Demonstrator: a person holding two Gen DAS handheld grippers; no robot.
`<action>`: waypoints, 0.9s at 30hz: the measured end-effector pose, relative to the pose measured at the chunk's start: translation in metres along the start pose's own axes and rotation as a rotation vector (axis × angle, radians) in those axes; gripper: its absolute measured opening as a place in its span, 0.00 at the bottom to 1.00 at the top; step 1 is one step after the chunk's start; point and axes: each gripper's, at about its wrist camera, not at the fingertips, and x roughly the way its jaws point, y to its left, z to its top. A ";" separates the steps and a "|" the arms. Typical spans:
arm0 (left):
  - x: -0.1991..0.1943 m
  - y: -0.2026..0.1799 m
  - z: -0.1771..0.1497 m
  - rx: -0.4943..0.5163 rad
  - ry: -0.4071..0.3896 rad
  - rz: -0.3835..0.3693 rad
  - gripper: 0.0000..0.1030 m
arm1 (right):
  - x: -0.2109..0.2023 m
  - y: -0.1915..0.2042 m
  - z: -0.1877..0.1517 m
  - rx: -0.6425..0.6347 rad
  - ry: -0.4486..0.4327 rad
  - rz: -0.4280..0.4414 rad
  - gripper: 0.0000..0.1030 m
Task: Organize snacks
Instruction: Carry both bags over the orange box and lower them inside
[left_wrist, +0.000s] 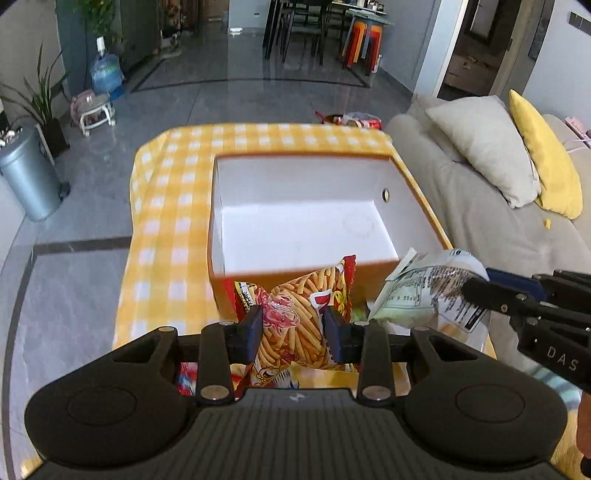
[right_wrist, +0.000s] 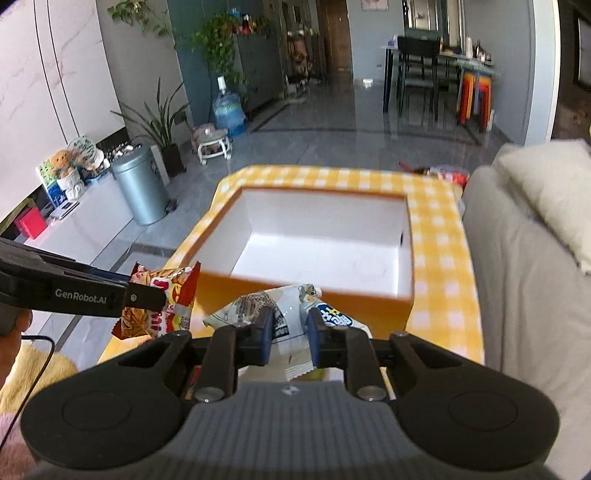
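Carrying two snacks toward the empty white box (left_wrist: 295, 221) — the left gripper (left_wrist: 293, 328) pinches a red fries packet (left_wrist: 295, 314), the right gripper (right_wrist: 290, 332) clamps a pale foil packet (right_wrist: 291, 314), both just short of its near rim. Next: reach over the rim, then release.

Wore matte black throughout: left gripper (left_wrist: 293, 325) with blue-faced pads (left_wrist: 254, 328), silver round screws, two round discs on a ribbed housing. Carried white "GenRobot.AI" lettering; right gripper (right_wrist: 290, 330) likewise, "DAS" printed along its side.
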 end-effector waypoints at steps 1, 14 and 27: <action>0.001 -0.001 0.007 0.010 -0.007 0.008 0.39 | 0.002 -0.002 0.006 -0.002 -0.007 -0.004 0.15; 0.043 -0.006 0.072 0.137 0.014 0.067 0.39 | 0.055 -0.019 0.073 -0.027 -0.020 -0.022 0.13; 0.129 -0.011 0.096 0.281 0.180 0.109 0.39 | 0.160 -0.040 0.083 0.012 0.150 -0.018 0.13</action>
